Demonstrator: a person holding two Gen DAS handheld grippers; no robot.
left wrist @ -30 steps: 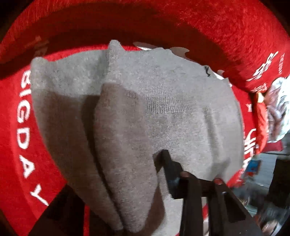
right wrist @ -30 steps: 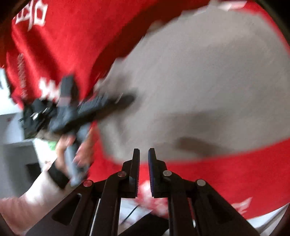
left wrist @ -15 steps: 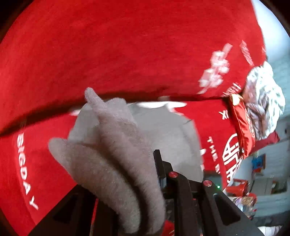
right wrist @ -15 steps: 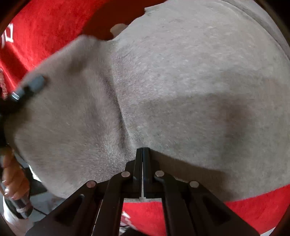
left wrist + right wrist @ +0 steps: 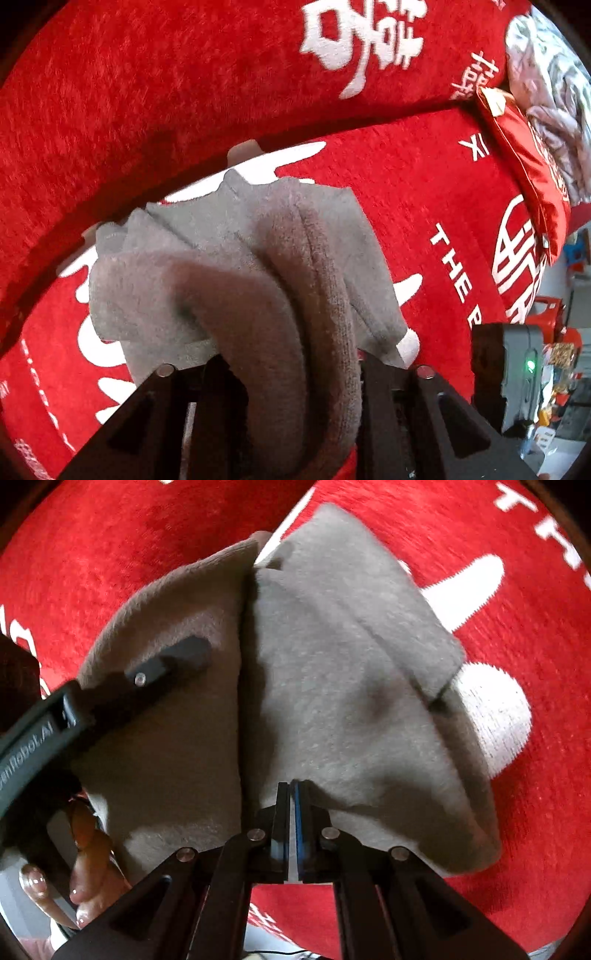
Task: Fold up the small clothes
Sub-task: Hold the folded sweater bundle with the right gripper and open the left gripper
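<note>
A small grey knitted garment lies partly folded on a red blanket with white lettering. My left gripper holds a thick bunched fold of it between its fingers, with the cloth draped over them. In the right wrist view the garment fills the middle. My right gripper is shut on its near edge. The left gripper's finger lies on the garment's left flap.
The red blanket rises in a fold behind the garment. A red packet and crumpled grey-white cloth lie at the right. A person's hand shows at lower left.
The left gripper has carried its flap of the garment across toward the right gripper, so the garment is now doubled over. The right gripper closed on the near edge and stays shut.
</note>
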